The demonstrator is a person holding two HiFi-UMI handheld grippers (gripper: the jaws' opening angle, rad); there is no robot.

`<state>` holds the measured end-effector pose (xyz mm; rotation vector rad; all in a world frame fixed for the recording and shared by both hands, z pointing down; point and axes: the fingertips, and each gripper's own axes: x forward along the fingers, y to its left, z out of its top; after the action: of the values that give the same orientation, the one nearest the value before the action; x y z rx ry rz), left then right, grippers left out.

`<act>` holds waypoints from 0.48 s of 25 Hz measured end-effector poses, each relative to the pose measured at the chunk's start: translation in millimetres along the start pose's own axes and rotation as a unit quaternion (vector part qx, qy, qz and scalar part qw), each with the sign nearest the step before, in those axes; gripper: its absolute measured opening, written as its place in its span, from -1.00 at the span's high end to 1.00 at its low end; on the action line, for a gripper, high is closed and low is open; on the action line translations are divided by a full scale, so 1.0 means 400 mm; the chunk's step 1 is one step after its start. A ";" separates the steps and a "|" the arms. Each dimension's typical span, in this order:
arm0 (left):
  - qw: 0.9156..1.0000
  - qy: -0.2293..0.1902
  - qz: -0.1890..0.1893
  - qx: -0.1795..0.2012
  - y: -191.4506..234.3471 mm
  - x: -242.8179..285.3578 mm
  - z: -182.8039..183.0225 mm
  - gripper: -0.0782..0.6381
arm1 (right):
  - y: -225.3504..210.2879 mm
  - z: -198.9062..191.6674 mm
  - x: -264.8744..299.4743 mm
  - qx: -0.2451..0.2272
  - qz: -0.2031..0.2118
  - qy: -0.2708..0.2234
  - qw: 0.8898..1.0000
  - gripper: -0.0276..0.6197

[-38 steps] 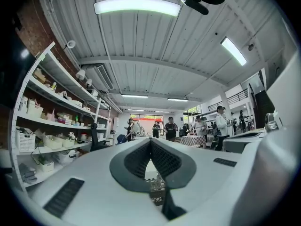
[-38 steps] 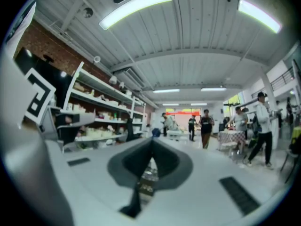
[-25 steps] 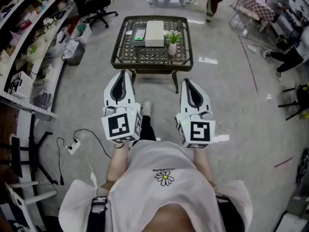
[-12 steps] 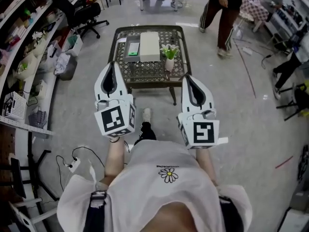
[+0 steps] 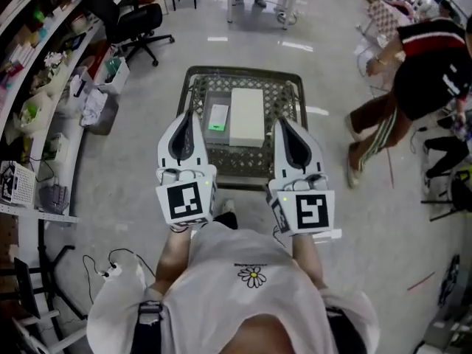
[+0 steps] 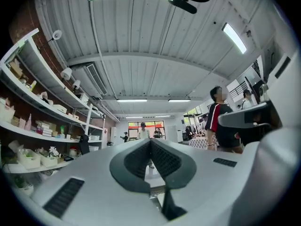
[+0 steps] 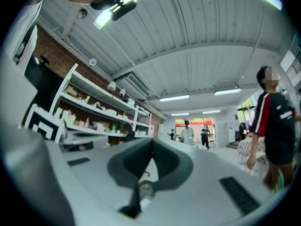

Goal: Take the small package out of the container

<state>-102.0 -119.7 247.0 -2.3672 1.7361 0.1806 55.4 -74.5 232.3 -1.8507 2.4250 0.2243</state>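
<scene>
Your left gripper (image 5: 186, 113) and your right gripper (image 5: 282, 122) hang over the near edge of the wire table (image 5: 243, 70), each with jaws together and nothing between them. On the table lies the white container (image 5: 247, 116), with a small green-marked package (image 5: 217, 117) just beside its left side.

Box (image 5: 246, 116) on table (image 5: 243, 71); flat packet (image 5: 217, 116) just left of box.
</scene>
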 end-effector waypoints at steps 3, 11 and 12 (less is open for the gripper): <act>1.000 0.014 -0.011 -0.009 0.045 0.130 -0.052 0.71 | -0.016 -0.033 0.140 0.014 0.000 0.013 1.000 0.82; 0.999 0.030 -0.026 -0.036 0.087 0.371 -0.110 0.71 | -0.098 -0.132 0.335 0.011 -0.031 0.074 0.997 0.82; 0.999 0.036 -0.021 -0.034 0.094 0.384 -0.123 0.71 | -0.104 -0.141 0.350 0.003 -0.031 0.079 0.996 0.82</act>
<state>-92.5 -284.5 258.4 -2.4847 1.7371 0.1525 59.5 -227.8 263.5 -2.0084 2.4582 0.0677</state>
